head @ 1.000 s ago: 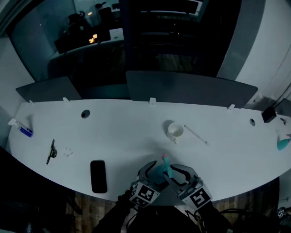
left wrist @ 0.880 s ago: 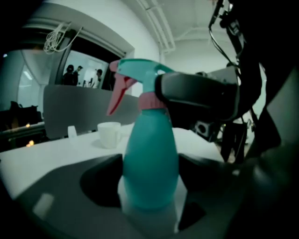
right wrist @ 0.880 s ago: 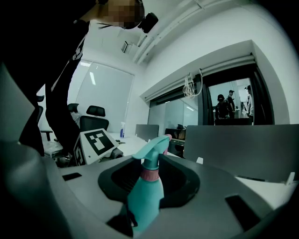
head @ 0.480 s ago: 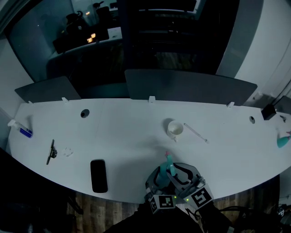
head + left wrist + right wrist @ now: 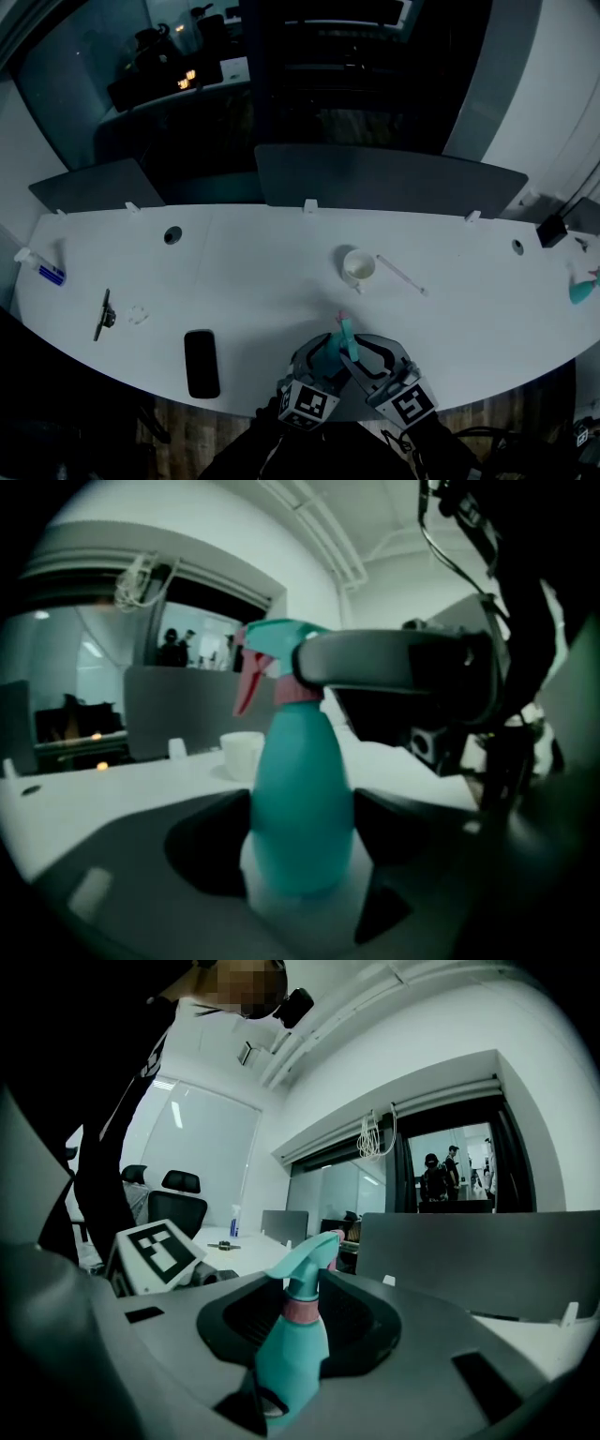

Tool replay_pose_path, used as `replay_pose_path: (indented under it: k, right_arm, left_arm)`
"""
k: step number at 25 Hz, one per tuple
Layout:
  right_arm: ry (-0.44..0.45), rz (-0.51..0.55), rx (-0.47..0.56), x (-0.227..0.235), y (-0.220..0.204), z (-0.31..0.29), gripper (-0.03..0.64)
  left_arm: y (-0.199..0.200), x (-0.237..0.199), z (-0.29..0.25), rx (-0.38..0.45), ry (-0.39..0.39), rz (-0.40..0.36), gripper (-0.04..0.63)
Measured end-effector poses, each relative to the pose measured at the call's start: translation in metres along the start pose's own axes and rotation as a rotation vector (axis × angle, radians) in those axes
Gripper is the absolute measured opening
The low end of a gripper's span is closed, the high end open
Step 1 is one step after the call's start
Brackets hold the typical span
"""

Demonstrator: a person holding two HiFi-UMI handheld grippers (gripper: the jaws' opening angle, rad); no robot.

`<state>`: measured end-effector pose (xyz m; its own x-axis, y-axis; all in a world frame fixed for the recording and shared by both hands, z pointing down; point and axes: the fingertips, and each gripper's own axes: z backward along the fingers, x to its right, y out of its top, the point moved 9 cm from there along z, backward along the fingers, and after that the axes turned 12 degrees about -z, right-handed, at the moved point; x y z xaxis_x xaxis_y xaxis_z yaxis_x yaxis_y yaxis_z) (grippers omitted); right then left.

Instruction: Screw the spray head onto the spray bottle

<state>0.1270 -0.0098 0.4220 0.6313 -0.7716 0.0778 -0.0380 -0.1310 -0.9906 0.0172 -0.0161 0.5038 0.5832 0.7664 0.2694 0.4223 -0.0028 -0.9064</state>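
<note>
Left tool (image 5: 317, 354), low in the centre of the head view, has just been closing its jaws. The spray bottle (image 5: 300, 799) stands between them with the dark pads against both sides of its body. A second ago this tool sat wider around it. Right tool (image 5: 367, 354), just to the right, is clamped higher up on the spray head (image 5: 281, 644), as it was before.

By my reading, the bottle is now braced so the head can be given another twist. How far the thread has run cannot be told.

The bottle is smooth teal plastic, pear-shaped, broad at the base and narrowing to a slim neck. A pink collar (image 5: 298, 691) rings that neck. The head above it is teal too, with a beaked nozzle and a pink trigger (image 5: 246, 682) hanging below.

Both tools are grey moulded plastic with scooped jaws. Each carries a cube of black-and-white square markers.

Everything sits near the lower edge of a smooth, white, curved bench (image 5: 244, 272). A white cup (image 5: 360, 268) stands further up the frame.
</note>
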Motion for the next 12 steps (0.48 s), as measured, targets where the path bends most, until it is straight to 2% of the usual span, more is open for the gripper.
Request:
replay_pose_path:
  k: [3, 4, 5, 6, 8, 10, 12]
  right_arm:
    - [-0.016, -0.02, 0.011, -0.004, -0.001, 0.0, 0.123]
    - [-0.019, -0.026, 0.014, -0.004, -0.001, 0.0, 0.123]
    - [-0.02, -0.028, 0.016, -0.004, -0.002, 0.001, 0.123]
    - [-0.018, -0.029, 0.019, -0.004, -0.002, 0.002, 0.123]
    - [-0.005, -0.034, 0.023, -0.003, -0.002, 0.001, 0.123]
    - [0.015, -0.033, 0.01, -0.002, -0.002, -0.001, 0.123]
    - [0.033, -0.036, 0.01, 0.0, -0.001, -0.001, 0.123]
  left_arm:
    - [0.006, 0.023, 0.001, -0.061, 0.304, 0.08, 0.35]
    - [0.008, 0.029, 0.0, -0.089, 0.359, 0.093, 0.35]
    - [0.01, 0.032, -0.001, -0.109, 0.376, 0.086, 0.35]
    - [0.009, 0.031, -0.001, -0.116, 0.358, 0.059, 0.35]
    - [0.005, 0.021, 0.005, -0.096, 0.256, 0.007, 0.36]
    - [-0.004, 0.004, 0.008, -0.056, 0.096, 0.022, 0.421]
    - [-0.007, -0.012, 0.002, -0.026, -0.094, 0.025, 0.431]
